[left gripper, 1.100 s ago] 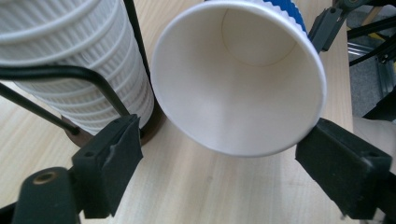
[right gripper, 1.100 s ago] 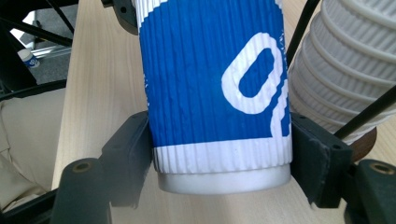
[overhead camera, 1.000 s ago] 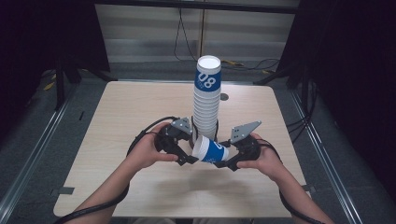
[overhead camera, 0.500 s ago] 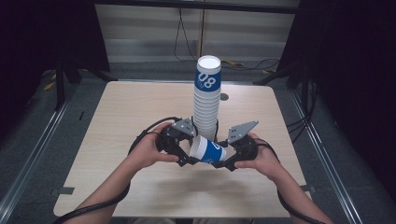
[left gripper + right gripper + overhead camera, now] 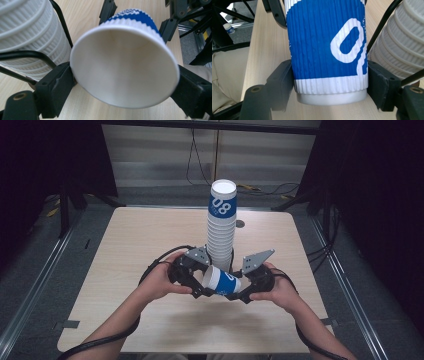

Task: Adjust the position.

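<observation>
The blue-and-white ribbed paper cup (image 5: 222, 281) lies on its side just above the pale wooden desk (image 5: 125, 245), held level between the two grippers at about six o'clock from the tall stack of white ribbed paper cups (image 5: 220, 227), just in front of its foot. It looks light, thin-walled and easy to crush; the corrugated sleeve should give good friction, while the open rim flexes and goes oval under pressure. The stiffest places to hold are the base ring and the band just above it, and that is where the right gripper (image 5: 329, 85) has it, fingers (image 5: 280, 85) clamped on the cup's sides near its bottom. The left gripper (image 5: 125, 82) sits at the mouth end, at nine o'clock from the cup in the high view; its jaws have just been closing, with the rim between them, and its fingers (image 5: 56, 87) now touch the rim on both sides, so I judge them lightly clamped on the cup. Compared with a second ago, both hands and the cup sit in nearly the same spot; the narrower left grip is the only clear change, and the stack stands unmoved.
</observation>
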